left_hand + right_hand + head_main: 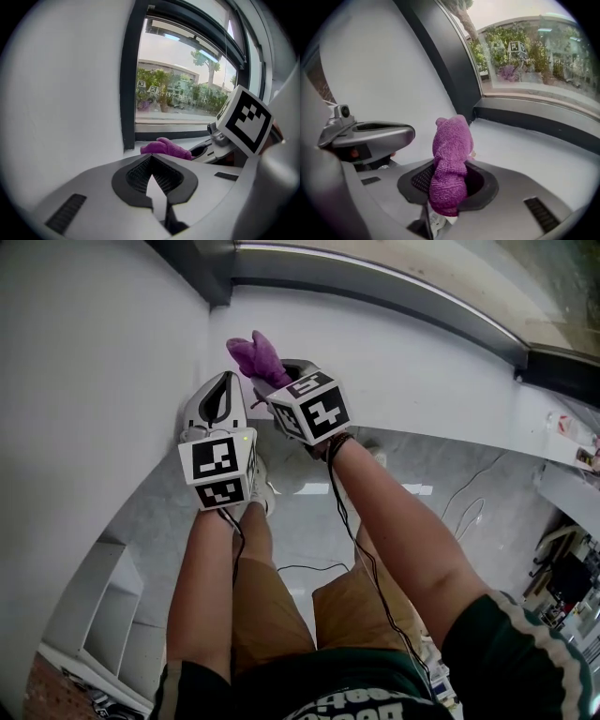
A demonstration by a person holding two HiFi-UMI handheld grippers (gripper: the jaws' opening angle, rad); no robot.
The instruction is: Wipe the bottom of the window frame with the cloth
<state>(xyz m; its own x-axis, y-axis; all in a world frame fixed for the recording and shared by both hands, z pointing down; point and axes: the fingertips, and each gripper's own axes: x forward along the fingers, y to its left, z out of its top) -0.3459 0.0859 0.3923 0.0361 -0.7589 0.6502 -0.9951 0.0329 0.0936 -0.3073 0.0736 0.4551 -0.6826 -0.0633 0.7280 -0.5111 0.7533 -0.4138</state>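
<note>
Right gripper view shows the right tool (449,187) pinching a bunched purple fleecy cloth (450,154), left protruding to wipe the dark window frame (534,123); the left tool (152,176) is closed, empty.

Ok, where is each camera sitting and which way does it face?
Head view: on the person's head, facing steeply down; shows both forearms, legs, left gripper, right gripper holding the purple cloth.
Left gripper view: rides the left gripper, faces the window frame; its shut jaws show.
Right gripper view: rides the right gripper, faces the sill corner; jaws clamp the cloth.
Shared: both gripper views see the cloth and the other gripper.
</note>
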